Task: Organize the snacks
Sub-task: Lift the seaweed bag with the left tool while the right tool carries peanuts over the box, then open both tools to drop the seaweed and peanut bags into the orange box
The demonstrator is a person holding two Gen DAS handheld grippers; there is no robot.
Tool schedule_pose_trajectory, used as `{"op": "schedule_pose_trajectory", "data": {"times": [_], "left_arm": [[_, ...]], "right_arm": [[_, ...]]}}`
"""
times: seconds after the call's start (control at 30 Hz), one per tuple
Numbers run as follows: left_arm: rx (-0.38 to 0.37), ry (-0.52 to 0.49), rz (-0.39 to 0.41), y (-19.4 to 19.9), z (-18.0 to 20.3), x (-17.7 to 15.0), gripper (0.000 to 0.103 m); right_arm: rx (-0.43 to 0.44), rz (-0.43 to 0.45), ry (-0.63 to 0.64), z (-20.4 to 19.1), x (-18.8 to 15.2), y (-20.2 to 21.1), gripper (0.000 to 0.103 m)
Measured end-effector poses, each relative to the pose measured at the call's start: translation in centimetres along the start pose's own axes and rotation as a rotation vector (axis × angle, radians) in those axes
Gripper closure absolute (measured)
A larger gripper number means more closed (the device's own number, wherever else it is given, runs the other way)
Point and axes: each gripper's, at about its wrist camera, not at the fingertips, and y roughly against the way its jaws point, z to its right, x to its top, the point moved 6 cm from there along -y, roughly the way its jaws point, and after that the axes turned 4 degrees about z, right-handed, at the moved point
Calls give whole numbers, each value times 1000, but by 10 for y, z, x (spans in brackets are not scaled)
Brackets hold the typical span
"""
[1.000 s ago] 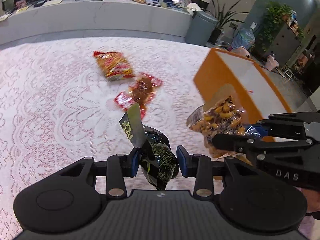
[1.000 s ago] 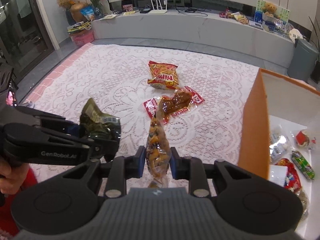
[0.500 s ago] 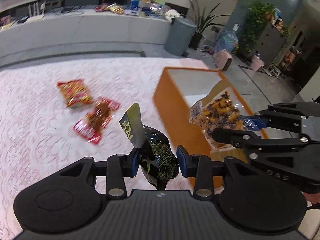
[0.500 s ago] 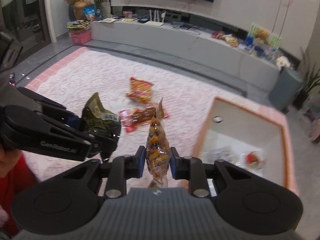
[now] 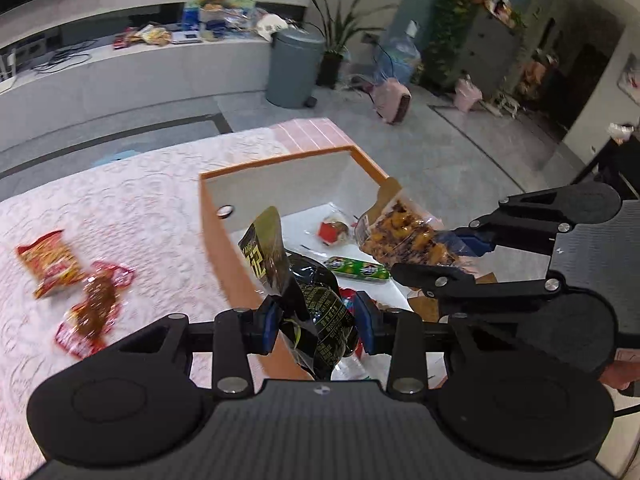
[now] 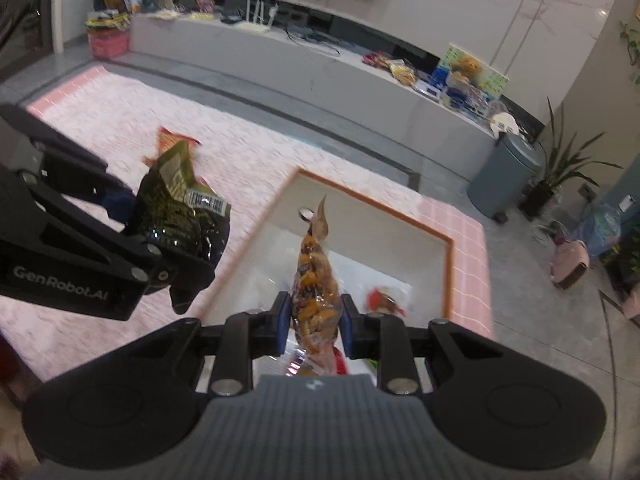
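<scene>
In the left wrist view my left gripper (image 5: 316, 322) is shut on a dark green-black snack packet (image 5: 280, 264), held over the near wall of the orange box (image 5: 280, 160) with a white inside. To its right my right gripper (image 5: 440, 256) is shut on a clear bag of orange-brown snacks (image 5: 404, 240) above the box. The right wrist view shows the right gripper (image 6: 314, 320) clamping that clear bag (image 6: 314, 280) over the box (image 6: 380, 208). Beside it, the left gripper (image 6: 156, 240) carries the dark packet (image 6: 180, 216). A small red-white snack (image 5: 332, 232) and a green bar (image 5: 356, 270) lie inside the box.
A red-yellow chip bag (image 5: 48, 262) and a red pack with brown meat (image 5: 94, 308) lie on the pink lace cloth left of the box. Beyond the table stand a grey bin (image 5: 294, 68), a long low counter (image 6: 320, 72) with clutter, and potted plants.
Both grippers, each still clamping its packet, have travelled from over the lace cloth to above the orange box. The two loose packs now sit far to the left.
</scene>
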Motion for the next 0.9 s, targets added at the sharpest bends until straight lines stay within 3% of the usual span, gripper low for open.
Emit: {"op": "schedule_pose_trajectory", "data": {"times": [0.27, 0.5, 0.67, 0.9], "left_arm": [[-14, -110, -63, -58, 19, 10, 60], [-10, -179, -108, -97, 25, 13, 60], [-30, -172, -127, -117, 20, 11, 60], [13, -181, -197, -139, 14, 7, 60]], "right_arm": [[-26, -72, 20, 33, -18, -44, 80], [-34, -74, 55, 50, -29, -79, 80], [-31, -79, 79, 56, -34, -96, 80], [-28, -103, 100, 55, -43, -117, 80]]}}
